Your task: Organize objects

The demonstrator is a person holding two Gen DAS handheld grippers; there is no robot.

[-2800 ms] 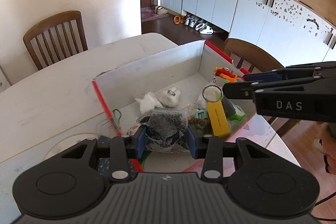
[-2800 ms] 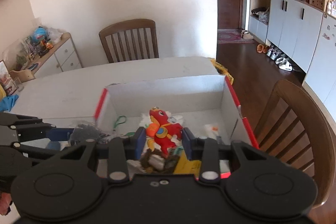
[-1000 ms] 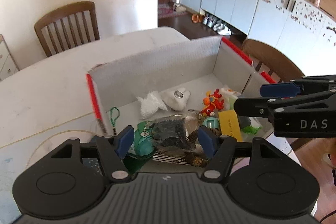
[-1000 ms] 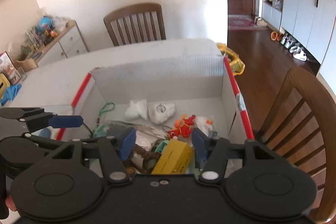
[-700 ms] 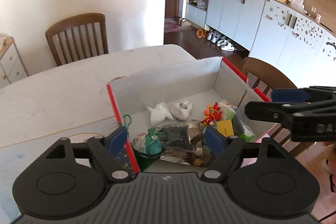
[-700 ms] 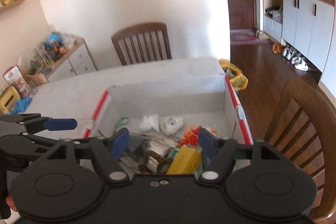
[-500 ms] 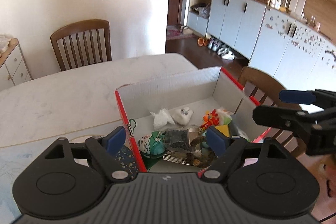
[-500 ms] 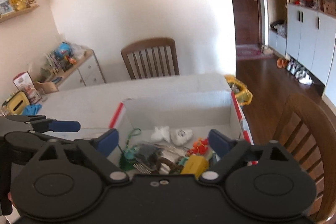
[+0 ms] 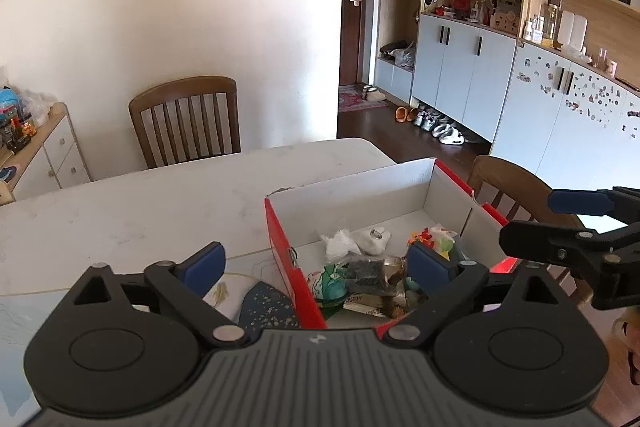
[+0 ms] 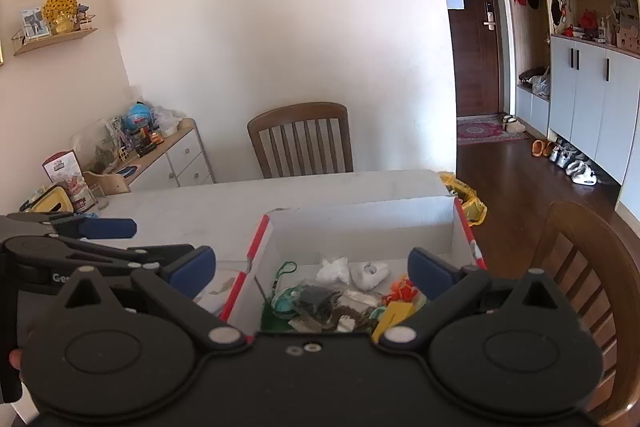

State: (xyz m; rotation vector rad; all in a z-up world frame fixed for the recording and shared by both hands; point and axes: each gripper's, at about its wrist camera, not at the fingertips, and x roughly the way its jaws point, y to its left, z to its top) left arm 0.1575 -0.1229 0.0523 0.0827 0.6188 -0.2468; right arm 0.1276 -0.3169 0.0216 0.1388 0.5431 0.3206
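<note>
A red and white cardboard box [image 9: 360, 195] [image 10: 360, 223] stands on the white table [image 9: 160, 199]. In it lie a dark bag [image 9: 364, 273], white soft pieces [image 9: 374, 237], an orange toy [image 9: 420, 237], a teal item [image 9: 332, 287] and a yellow tag [image 10: 394, 315]. My left gripper [image 9: 314, 261] hovers above the box's near left corner. Its jaws are opening wide and nothing is between them. My right gripper [image 10: 312, 265] hangs over the near side of the box, its jaws also opening and empty. In the left wrist view it appears at the right [image 9: 536, 219].
A dark speckled mat [image 9: 268, 307] lies on the table left of the box. One wooden chair [image 9: 188, 123] stands at the table's far side, another [image 10: 592, 267] right of the box. A drawer unit [image 10: 176, 155] with clutter lines the left wall.
Both grippers let go of what they held, the dark bag and the toy with the yellow tag, which now lie in the box. Both opened wide, rose and drew back from it.
</note>
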